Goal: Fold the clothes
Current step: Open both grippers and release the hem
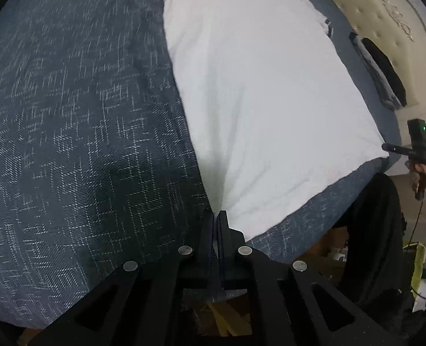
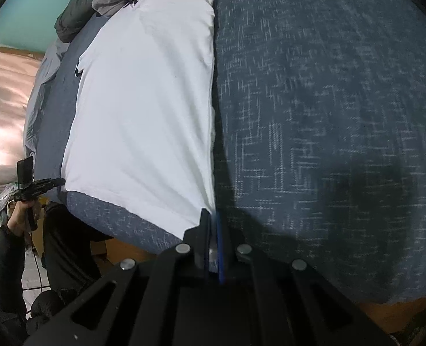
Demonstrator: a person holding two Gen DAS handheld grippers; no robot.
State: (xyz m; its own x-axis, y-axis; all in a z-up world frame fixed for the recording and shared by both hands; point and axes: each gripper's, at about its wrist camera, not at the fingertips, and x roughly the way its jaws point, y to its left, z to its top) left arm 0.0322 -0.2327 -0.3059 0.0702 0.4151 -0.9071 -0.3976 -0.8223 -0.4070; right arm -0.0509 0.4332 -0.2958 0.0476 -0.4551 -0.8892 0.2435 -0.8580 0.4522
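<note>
A white T-shirt (image 1: 264,92) with black sleeve trim lies flat on the blue-grey bedspread (image 1: 77,132). In the left wrist view my left gripper (image 1: 217,216) is shut on the shirt's near hem corner, and the cloth puckers into its closed fingers. The right gripper (image 1: 387,147) shows at the far right, at the other hem corner, held by a hand. In the right wrist view my right gripper (image 2: 211,216) is shut on its corner of the white T-shirt (image 2: 143,101). The left gripper (image 2: 60,182) appears small at the left hem corner there.
Folded dark and grey clothes (image 1: 381,69) lie at the bedspread's right edge beside a cream quilted mattress (image 1: 385,11). A heap of grey and dark green garments (image 2: 103,0) sits past the shirt's collar. The person's black trousers (image 1: 371,236) stand against the bed's near edge.
</note>
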